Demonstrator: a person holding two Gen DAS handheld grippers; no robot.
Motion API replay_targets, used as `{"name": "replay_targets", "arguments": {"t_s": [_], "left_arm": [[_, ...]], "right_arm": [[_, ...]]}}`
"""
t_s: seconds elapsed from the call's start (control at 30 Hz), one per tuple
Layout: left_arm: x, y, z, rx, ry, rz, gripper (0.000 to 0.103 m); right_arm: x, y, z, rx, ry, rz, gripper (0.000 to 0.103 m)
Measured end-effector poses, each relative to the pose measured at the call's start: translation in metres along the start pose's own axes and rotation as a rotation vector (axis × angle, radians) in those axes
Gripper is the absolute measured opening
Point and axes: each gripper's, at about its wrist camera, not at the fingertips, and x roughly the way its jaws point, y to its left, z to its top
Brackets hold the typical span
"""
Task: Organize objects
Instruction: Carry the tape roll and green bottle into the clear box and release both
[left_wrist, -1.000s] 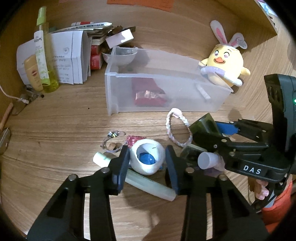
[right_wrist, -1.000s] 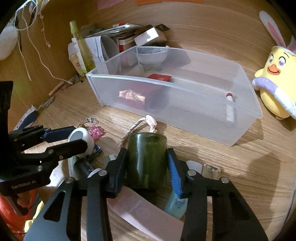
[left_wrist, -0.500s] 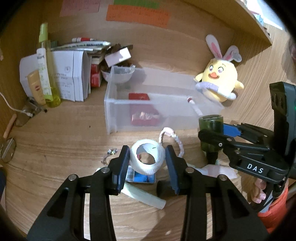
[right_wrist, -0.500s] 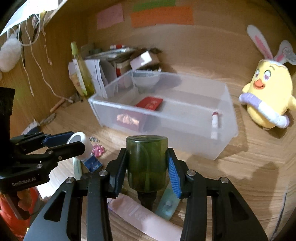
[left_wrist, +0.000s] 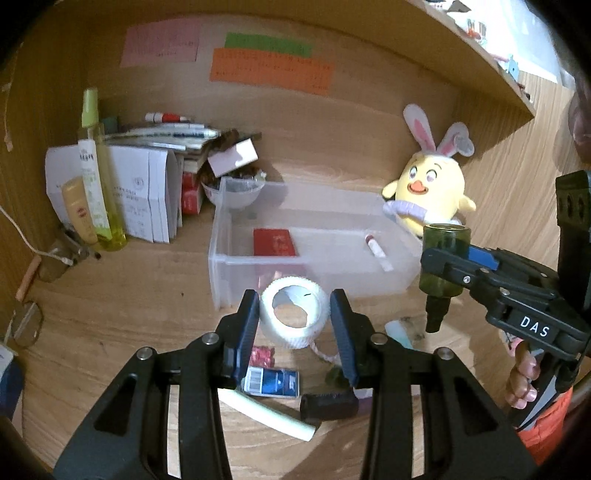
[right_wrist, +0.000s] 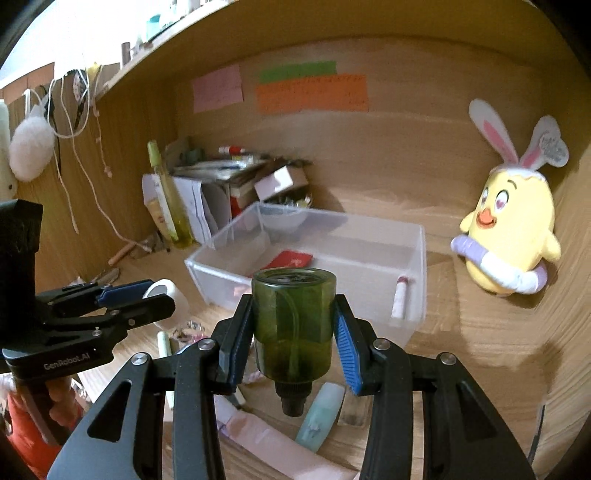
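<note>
Left gripper (left_wrist: 294, 321) is clamping a white tape roll (left_wrist: 293, 318) between both fingers, holding it up off the worktop (left_wrist: 110, 317), just near of the clear plastic bin (left_wrist: 310, 254). Right gripper (right_wrist: 293, 332) is squeezing a dark green bottle (right_wrist: 293, 325) upside down, black neck pointing down, also lifted, near side of the bin. Left wrist view is showing what the right one is mostly hiding: loose items lying on the worktop under the tape roll, namely a blue packet (left_wrist: 271, 382), a white tube (left_wrist: 269, 411), a black cylinder (left_wrist: 328, 406) and a small pink item (left_wrist: 262, 356). It is also showing the right gripper from the side at the right edge, bottle sticking above and below its fingers. Right wrist view is showing instead a pale blue tube (right_wrist: 319, 417) and a pink flat pack (right_wrist: 266, 439) lying below the bottle, plus the left gripper at left with the tape roll. Both views are showing the bin holding a red booklet (left_wrist: 275, 242) at its left and a small white stick (left_wrist: 378, 253) with a red end at its right. Yellow chick plush (right_wrist: 509, 236) is sitting right of the bin. Tall yellow-green bottle (left_wrist: 98, 184) and stacked papers (left_wrist: 147, 195) are standing far left.
</note>
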Motion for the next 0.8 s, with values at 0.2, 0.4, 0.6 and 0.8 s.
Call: {"name": "replay_targets", "arguments": {"t_s": [0.2, 0.4, 0.6, 0.8], "left_arm": [[-0.005, 0.0, 0.014, 0.003, -0.038, 0.01, 0.039], [-0.003, -0.003, 0.03, 0.013, -0.067, 0.023, 0.039], [0.004, -0.002, 0.048, 0.016, -0.083, 0.037, 0.039], [0.02, 0.003, 0.064, 0.017, -0.079, 0.067, 0.039]], "right_arm": [[-0.007, -0.004, 0.012, 0.0, -0.044, -0.007, 0.038], [-0.006, -0.01, 0.028, -0.001, -0.079, -0.018, 0.038], [0.0, -0.017, 0.043, -0.01, -0.105, -0.039, 0.038], [0.016, -0.028, 0.057, -0.01, -0.103, -0.062, 0.038]]}}
